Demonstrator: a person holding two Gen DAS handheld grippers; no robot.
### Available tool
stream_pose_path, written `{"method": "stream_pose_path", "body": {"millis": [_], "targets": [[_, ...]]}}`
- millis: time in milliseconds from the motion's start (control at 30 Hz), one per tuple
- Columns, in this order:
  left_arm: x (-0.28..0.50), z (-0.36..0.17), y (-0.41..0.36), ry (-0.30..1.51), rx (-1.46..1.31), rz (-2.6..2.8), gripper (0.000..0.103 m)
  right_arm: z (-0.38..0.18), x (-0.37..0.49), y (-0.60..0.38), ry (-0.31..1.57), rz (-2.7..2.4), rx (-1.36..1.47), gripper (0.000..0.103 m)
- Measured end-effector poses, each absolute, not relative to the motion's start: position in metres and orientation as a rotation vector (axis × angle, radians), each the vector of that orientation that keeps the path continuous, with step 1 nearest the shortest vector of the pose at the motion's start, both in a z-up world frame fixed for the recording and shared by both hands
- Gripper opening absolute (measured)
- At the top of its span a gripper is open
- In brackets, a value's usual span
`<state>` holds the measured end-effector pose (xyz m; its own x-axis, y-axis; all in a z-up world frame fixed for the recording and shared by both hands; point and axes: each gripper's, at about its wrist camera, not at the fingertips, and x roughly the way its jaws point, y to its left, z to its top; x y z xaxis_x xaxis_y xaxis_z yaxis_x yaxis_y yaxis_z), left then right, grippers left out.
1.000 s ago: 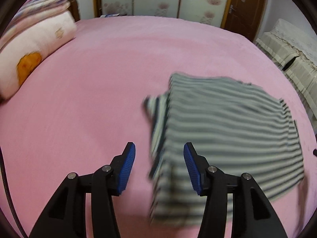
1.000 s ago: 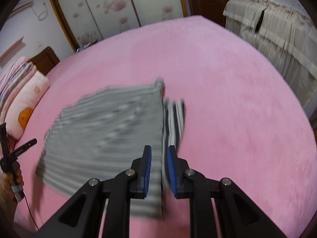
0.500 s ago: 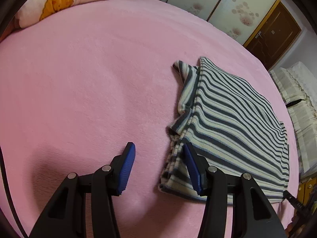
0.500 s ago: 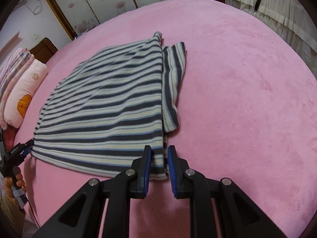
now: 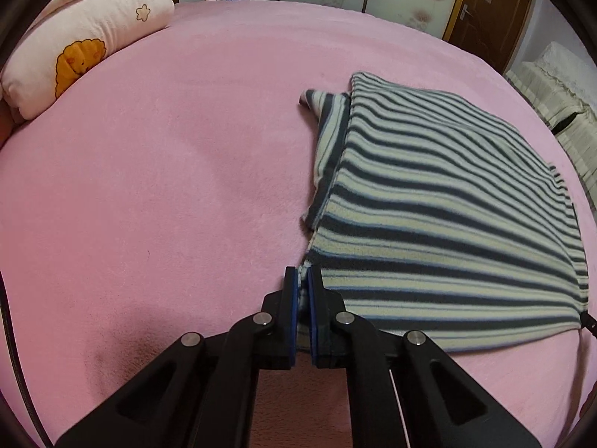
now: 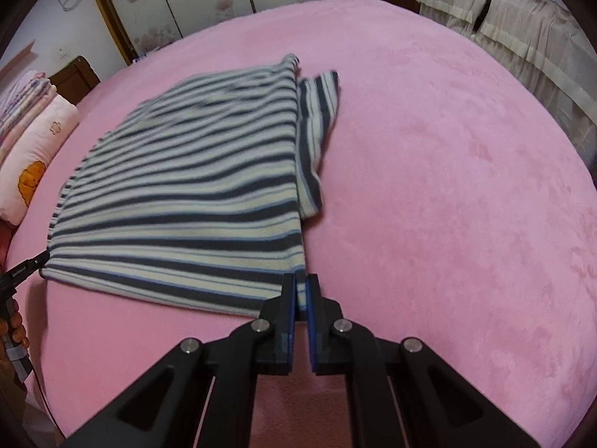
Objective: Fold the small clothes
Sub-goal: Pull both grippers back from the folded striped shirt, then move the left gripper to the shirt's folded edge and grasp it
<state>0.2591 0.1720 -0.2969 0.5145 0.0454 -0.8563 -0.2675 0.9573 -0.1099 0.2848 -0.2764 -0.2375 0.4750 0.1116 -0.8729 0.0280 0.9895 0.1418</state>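
Striped fleece garment [image 5: 440, 224], dark and cream bands, lies flat on the pink plush bed [image 5: 168, 186], one sleeve tucked along its edge, likely spread for folding. Left tongs [image 5: 304, 280] are clamped on its near corner; right tongs [image 6: 300, 285] pinch the opposite near corner. Probably both hold the hem, ready to lift it over.
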Motion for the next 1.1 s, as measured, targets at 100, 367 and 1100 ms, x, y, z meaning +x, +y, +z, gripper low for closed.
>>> {"method": "stream_pose_path", "body": {"millis": [100, 367, 1100], "targets": [[0.26, -0.298, 0.17, 1.016, -0.236, 0.184, 0.003, -0.239, 0.285, -0.275, 1.069, 0.045, 0.13, 0.004], [0.266, -0.299, 0.173, 1.021, -0.224, 0.209, 0.038, -0.232, 0.279, -0.268, 1.055, 0.004, 0.066, 0.021], [0.207, -0.264, 0.122, 0.992, -0.339, 0.165, 0.066, -0.184, 0.214, -0.173, 0.815, 0.095, -0.063, 0.024]]}}
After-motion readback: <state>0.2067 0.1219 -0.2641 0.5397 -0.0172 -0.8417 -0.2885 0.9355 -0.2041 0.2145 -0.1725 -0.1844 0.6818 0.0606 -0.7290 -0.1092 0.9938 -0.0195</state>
